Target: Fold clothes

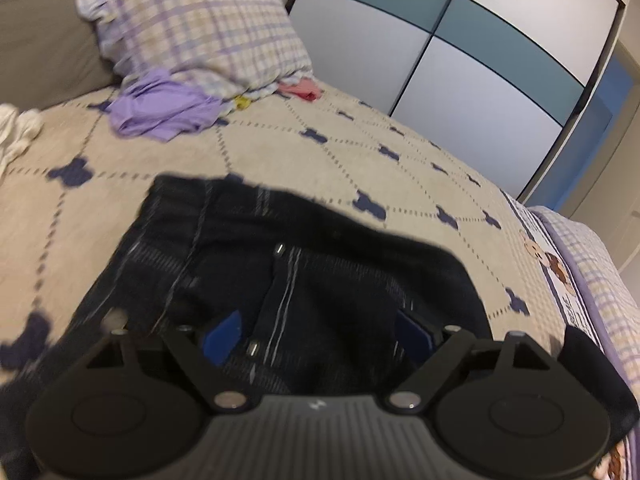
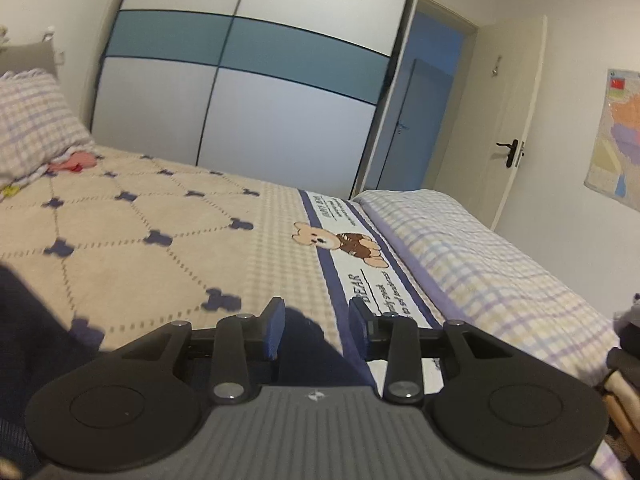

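Dark blue jeans [image 1: 280, 248] lie bunched on the beige patterned bedspread [image 1: 340, 152]. My left gripper [image 1: 318, 330] is open, its blue pads wide apart, with the jeans' waistband area between and under the fingers. In the right wrist view my right gripper [image 2: 316, 328] is open; a dark fold of the jeans [image 2: 304, 344] sits between its blue pads, which stand apart from it. More dark denim [image 2: 28, 320] fills the lower left of that view.
A plaid pillow [image 1: 192, 28], a purple garment [image 1: 160, 104], a pink garment [image 1: 302, 90] and a white cloth [image 1: 16, 128] lie at the bed's head. A folded plaid quilt [image 2: 480, 248] lies at the bed's foot. A wardrobe [image 2: 256, 80] and a door [image 2: 512, 120] stand beyond.
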Tool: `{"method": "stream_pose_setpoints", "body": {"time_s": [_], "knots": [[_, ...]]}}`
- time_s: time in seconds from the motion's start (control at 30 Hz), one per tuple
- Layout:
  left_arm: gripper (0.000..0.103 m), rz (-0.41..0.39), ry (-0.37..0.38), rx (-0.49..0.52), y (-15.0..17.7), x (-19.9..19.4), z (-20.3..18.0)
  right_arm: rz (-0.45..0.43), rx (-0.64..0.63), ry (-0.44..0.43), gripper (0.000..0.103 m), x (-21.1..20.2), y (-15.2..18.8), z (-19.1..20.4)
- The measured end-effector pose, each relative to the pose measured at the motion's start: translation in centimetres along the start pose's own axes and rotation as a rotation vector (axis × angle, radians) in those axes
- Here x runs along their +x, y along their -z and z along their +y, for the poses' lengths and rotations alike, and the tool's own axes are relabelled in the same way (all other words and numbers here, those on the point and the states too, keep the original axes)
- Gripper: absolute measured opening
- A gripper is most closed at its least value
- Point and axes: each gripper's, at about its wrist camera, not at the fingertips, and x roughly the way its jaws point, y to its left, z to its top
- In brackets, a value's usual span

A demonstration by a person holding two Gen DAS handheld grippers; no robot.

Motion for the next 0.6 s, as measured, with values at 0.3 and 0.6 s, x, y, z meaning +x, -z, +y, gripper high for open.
{"method": "stream_pose_setpoints", "body": {"time_s": [0.3,0.6], "knots": [[0.092,0.079,-0.034,0.021,2.9,-4.4,1.8,0.052,0.025,-0.037,0.042,-4.1,4.3,-0.6],[0.094,0.124,-0.080,0.038,5.3,-6.6,2.5,0.139,0.083,-0.087,0.042,-6.2,7.8,-0.2]]}}
